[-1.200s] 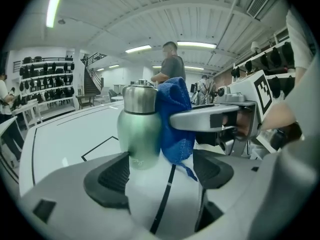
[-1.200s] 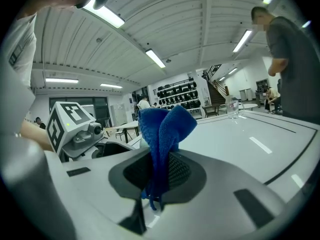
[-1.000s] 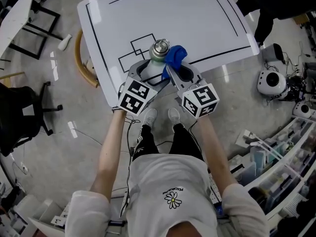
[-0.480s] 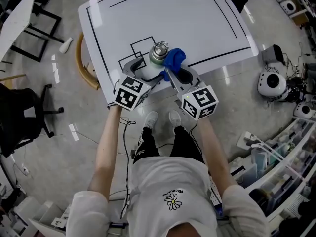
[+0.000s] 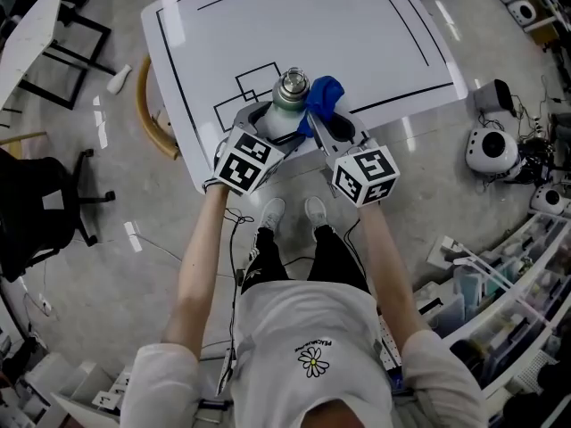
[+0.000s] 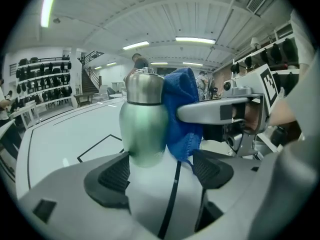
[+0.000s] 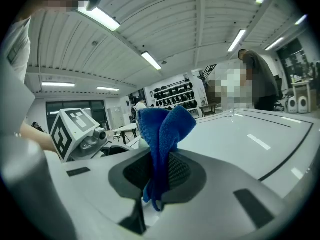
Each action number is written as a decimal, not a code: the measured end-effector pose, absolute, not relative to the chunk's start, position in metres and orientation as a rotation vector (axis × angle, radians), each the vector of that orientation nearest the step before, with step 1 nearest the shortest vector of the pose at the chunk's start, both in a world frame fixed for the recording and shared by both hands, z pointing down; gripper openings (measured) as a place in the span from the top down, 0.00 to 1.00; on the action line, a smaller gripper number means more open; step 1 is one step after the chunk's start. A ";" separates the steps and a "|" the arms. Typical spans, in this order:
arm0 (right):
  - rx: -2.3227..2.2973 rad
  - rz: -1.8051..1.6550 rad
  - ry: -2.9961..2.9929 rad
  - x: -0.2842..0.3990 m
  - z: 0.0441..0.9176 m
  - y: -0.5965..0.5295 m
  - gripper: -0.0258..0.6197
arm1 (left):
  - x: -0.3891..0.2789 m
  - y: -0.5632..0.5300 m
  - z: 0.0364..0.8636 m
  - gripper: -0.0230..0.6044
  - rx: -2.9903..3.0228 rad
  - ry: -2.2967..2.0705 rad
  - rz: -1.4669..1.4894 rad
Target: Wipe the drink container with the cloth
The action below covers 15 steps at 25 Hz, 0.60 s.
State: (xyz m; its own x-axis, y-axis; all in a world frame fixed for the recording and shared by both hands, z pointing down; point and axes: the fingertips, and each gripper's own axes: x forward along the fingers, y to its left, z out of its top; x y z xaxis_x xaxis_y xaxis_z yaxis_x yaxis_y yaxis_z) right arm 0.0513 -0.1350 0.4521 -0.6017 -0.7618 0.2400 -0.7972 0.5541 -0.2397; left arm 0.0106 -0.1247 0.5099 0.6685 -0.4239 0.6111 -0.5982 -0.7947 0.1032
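A green drink bottle [image 5: 287,105] with a silver cap stands on the white table [image 5: 357,43] near its front edge. My left gripper [image 5: 270,123] reaches to it from the left; in the left gripper view the bottle [image 6: 144,124] stands between the open jaws, close to the left pad [image 6: 107,176], while the right pad [image 6: 212,169] is clear of it. My right gripper [image 5: 321,121] is shut on a blue cloth [image 5: 324,94], which it presses against the bottle's right side. In the right gripper view the cloth [image 7: 161,134] hangs pinched between the pads and hides the bottle.
Black lines and a drawn square [image 5: 259,83] mark the table. A curved wooden chair back [image 5: 147,105] stands at the table's left edge, a black chair [image 5: 36,203] farther left. White round devices [image 5: 489,150] and shelves sit on the floor at right.
Both grippers have shifted slightly forward. The cloth has slid a little up the bottle's right side. The left gripper drew back a little, then closed in round the bottle again.
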 end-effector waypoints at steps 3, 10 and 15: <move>1.346 0.519 -2.683 0.045 0.453 -0.129 0.89 | 0.010 -0.121 0.509 0.35 2.579 -0.818 0.846; 1.312 0.561 -2.719 0.035 0.455 -0.117 0.89 | 0.013 -0.106 0.512 0.35 2.582 -0.794 0.881; 1.241 0.571 -2.751 0.028 0.452 -0.111 0.89 | 0.016 -0.100 0.510 0.35 2.586 -0.778 0.870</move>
